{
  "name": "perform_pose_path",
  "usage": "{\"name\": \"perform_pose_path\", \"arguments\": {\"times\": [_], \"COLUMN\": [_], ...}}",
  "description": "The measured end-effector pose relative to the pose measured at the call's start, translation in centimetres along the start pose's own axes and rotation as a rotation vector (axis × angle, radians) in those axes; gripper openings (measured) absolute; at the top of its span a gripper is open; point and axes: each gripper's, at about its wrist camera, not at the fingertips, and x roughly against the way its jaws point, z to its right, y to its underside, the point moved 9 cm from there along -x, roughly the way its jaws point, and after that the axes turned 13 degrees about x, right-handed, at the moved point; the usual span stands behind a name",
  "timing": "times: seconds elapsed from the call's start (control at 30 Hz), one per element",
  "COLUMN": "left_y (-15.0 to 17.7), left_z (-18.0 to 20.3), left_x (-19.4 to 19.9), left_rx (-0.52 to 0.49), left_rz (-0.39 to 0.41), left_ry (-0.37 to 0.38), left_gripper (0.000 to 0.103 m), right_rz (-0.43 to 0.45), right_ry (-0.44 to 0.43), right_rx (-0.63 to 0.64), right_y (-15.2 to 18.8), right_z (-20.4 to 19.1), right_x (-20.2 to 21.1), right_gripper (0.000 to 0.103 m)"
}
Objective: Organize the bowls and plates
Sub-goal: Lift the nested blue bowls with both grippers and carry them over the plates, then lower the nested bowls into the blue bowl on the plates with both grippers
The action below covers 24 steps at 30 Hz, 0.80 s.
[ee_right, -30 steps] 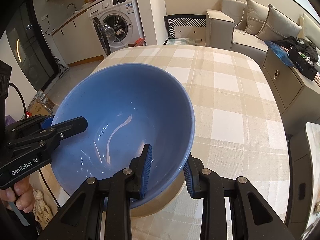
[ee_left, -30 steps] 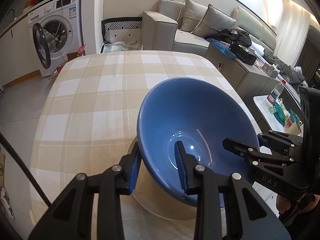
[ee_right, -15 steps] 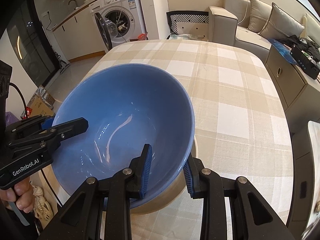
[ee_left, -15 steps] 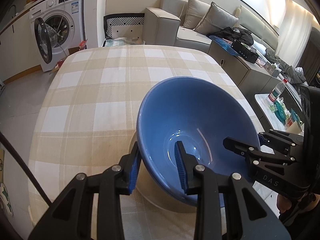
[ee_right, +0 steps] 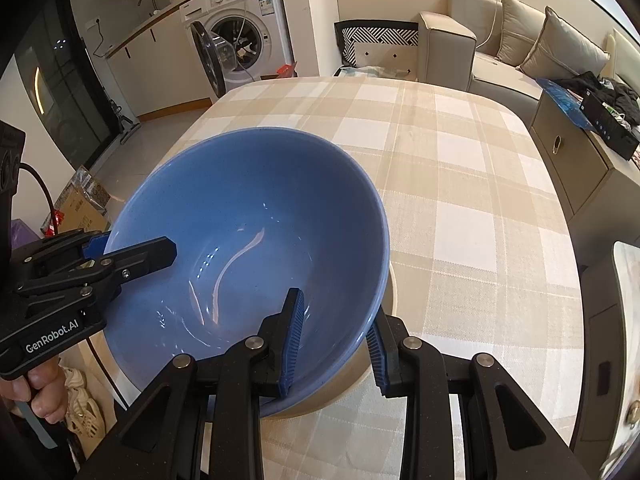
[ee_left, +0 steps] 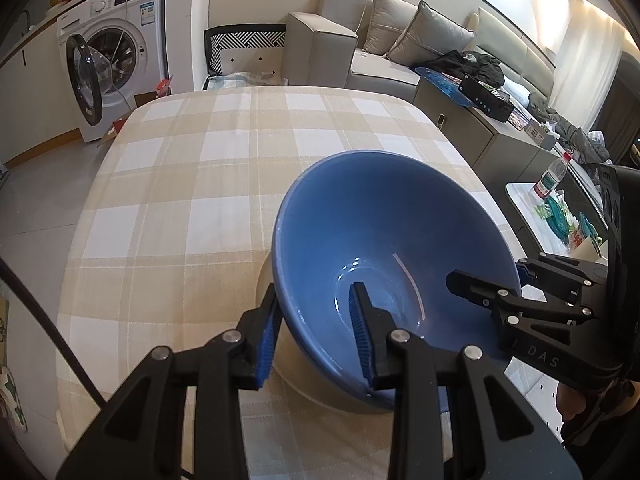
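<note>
We hold the blue bowl (ee_left: 384, 240) by opposite sides of its rim, directly over a cream plate (ee_left: 266, 280) that lies on the checked surface (ee_left: 200, 168); whether the bowl's base already rests on the plate is hidden from us. Our left gripper (ee_left: 316, 336) pinches the near rim, one pad inside the bowl and one outside, closed onto the wall. Our right gripper (ee_right: 334, 344) clamps the other side the same way. The rest of the surface is bare cloth. From here, we judge the main risk is uneven release: if one gripper lets go first, the glazed wall could slip from the other pads and the bowl tip or knock the plate. The plate also sits near the surface edge, so a sideways drag could push it off.
</note>
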Motion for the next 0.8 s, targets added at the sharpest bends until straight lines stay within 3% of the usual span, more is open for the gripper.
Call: {"name": "perform_pose_path", "arguments": {"times": [0.27, 0.4, 0.8], "left_y": [0.10, 0.30, 0.04], "left_z": [-0.06, 0.17, 0.10], "left_x": [-0.11, -0.31, -0.70], "left_rx": [0.004, -0.009, -0.021], "left_rz": [-0.005, -0.015, -0.019], "left_ry": [0.000, -0.001, -0.003], "left_gripper": [0.032, 0.039, 0.043], "right_rz": [-0.005, -0.007, 0.005], "right_ry": [-0.006, -0.010, -0.021], "right_rx": [-0.003, -0.002, -0.004], "right_y": [0.19, 0.12, -0.48], "right_z": [-0.08, -0.18, 0.15], "right_x": [0.03, 0.00, -0.11], "right_gripper": [0.030, 0.031, 0.035]}}
